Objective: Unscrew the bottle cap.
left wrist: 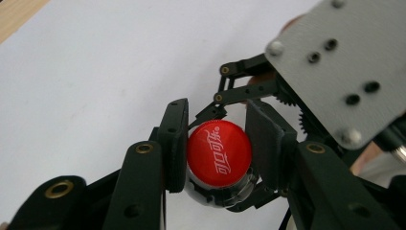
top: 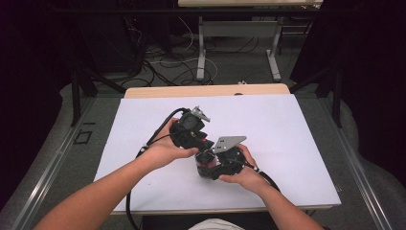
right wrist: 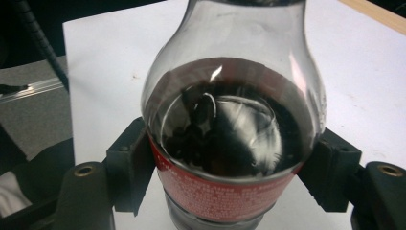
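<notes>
A round red plastic cap (left wrist: pixel 219 155) is showing white lettering across its top. The clear plastic cola bottle (right wrist: pixel 233 120) is holding dark brown, almost black liquid and is wearing a red label band (right wrist: pixel 210 194) printed with fine white text. The left gripper (left wrist: pixel 216 143) and the right gripper (right wrist: pixel 233 177) are showing matt black jaws with small brass-coloured rivets. A grey three-cornered metal plate (left wrist: pixel 344 67) is displaying dark holes and silver screw heads. The white sheet (top: pixel 287 124) is covering a pale wooden table (top: pixel 206 90), and the floor beyond is appearing grey.
</notes>
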{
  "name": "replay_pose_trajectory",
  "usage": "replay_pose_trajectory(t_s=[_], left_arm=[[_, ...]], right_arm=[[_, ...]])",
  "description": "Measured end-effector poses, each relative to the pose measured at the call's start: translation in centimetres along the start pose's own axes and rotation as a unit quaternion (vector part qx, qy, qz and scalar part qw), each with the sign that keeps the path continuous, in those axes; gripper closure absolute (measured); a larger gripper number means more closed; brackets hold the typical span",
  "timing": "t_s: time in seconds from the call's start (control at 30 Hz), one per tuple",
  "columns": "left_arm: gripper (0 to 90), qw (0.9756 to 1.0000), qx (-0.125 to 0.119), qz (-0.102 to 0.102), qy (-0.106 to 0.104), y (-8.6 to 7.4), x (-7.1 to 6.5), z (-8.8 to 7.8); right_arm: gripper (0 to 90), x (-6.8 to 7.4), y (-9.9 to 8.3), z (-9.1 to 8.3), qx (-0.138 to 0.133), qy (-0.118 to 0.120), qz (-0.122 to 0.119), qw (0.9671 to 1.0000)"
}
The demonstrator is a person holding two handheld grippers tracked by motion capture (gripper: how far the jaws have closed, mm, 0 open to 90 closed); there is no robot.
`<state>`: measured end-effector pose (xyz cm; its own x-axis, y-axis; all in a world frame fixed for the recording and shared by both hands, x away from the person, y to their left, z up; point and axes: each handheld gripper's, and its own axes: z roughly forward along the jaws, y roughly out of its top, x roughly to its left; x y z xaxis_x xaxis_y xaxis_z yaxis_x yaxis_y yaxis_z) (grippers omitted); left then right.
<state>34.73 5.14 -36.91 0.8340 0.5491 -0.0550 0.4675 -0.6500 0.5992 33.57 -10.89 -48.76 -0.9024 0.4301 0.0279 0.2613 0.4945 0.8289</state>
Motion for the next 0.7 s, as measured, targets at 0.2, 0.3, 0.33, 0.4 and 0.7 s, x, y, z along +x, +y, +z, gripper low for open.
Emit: replay_pose_trajectory(t_s=[0.2,0.3,0.33,0.4,0.7], left_arm=[[61.8,0.9958,0.003,-0.087,0.028,0.3,0.1,0.2],[61.7,0.9923,0.003,-0.120,0.032,0.3,0.1,0.2],[61.7,0.9925,0.003,-0.118,0.030,0.3,0.2,0.2],[61.5,0.9921,-0.002,-0.124,0.021,0.3,0.2,0.2],[48.1,0.9965,-0.031,-0.061,-0.048,-0.1,1.8,-0.4]], right_arm=[[28.7,-0.2,-0.1,0.0,-0.005,-0.013,0.009,0.9999],[28.7,-0.3,-0.1,-0.1,0.000,-0.011,0.009,0.9999],[28.7,-0.3,-0.1,-0.1,0.000,-0.011,0.009,0.9999],[28.7,-0.3,-0.2,-0.1,-0.008,-0.015,0.013,0.9998],[28.8,-0.4,-0.1,-0.2,-0.010,-0.002,0.002,0.9999]])
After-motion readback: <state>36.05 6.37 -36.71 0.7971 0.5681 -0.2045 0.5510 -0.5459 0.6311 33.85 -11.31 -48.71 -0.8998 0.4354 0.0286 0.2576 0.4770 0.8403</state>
